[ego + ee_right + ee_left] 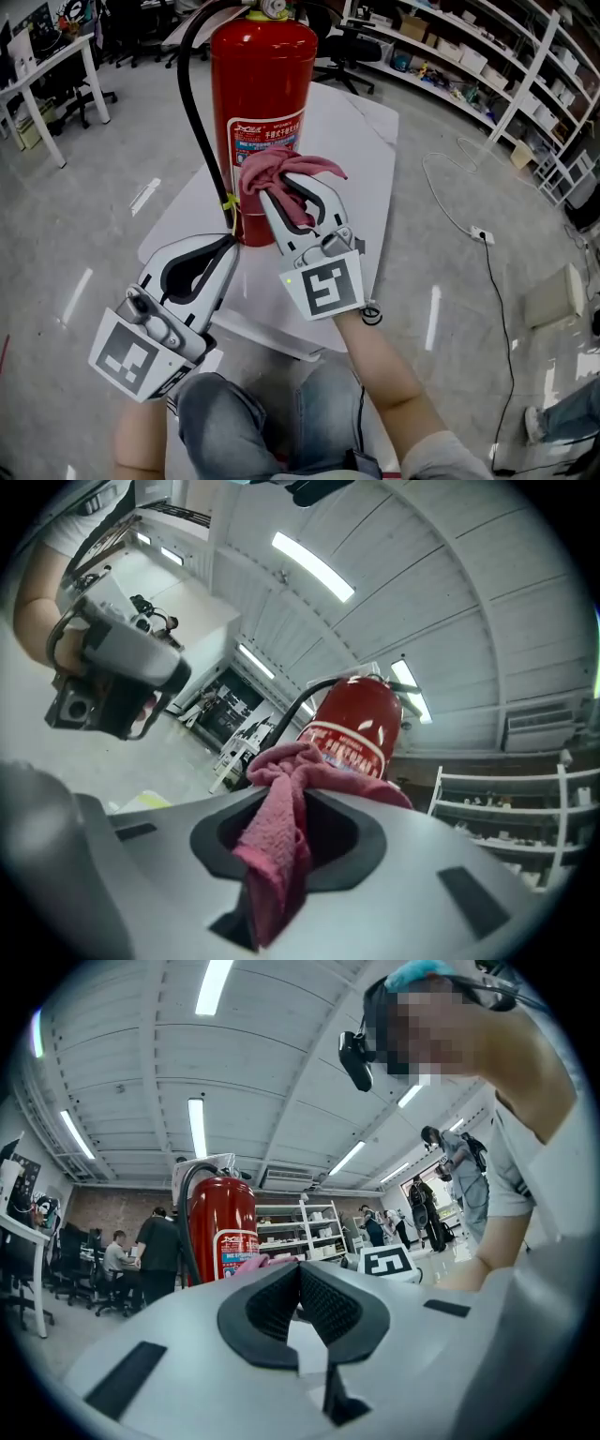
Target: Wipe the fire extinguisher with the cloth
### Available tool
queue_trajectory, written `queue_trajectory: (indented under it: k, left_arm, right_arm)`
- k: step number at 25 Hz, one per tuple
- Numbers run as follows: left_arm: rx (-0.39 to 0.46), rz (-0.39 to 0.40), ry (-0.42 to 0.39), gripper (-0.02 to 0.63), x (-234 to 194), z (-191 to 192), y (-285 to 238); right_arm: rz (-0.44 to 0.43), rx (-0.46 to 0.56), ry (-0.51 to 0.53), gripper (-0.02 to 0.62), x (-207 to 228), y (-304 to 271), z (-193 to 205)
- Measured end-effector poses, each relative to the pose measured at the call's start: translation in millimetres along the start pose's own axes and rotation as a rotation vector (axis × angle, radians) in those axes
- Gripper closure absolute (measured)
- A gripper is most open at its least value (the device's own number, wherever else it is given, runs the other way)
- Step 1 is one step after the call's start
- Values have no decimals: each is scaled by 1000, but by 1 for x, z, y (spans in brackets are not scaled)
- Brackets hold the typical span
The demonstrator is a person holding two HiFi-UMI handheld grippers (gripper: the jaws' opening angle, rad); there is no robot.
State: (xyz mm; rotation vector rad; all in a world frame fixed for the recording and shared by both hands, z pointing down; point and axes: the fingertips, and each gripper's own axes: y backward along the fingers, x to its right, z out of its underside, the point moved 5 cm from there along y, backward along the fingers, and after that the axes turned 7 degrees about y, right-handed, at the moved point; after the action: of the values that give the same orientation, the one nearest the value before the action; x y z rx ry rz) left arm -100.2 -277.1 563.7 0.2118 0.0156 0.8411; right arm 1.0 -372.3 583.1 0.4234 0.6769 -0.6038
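A red fire extinguisher (262,84) with a black hose (194,112) down its left side stands upright on a white table (370,159). My right gripper (289,187) is shut on a bunched pink cloth (281,169), which is held at the extinguisher's label. In the right gripper view the cloth (281,827) hangs between the jaws, with the extinguisher (361,728) just beyond. My left gripper (232,242) is shut with nothing in it, tips by the extinguisher's base and hose end. In the left gripper view the extinguisher (222,1232) stands ahead of the left gripper (300,1266).
The table's near edge is just above my knees. A cable (492,272) and a power strip lie on the floor to the right. Shelving (469,56) runs along the back right, with desks (37,75) and office chairs at the back left.
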Motion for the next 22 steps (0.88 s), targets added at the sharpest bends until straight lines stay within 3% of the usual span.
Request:
queue_trajectory:
  k: [13,22]
  left_arm:
    - [-6,-8,-2,597,14,8,6]
    - [-29,-27,23,597,7,24,14]
  right_arm:
    - [-150,-184,6,502,-67,14,65]
    - [-131,-154,13,502,-56,18,50]
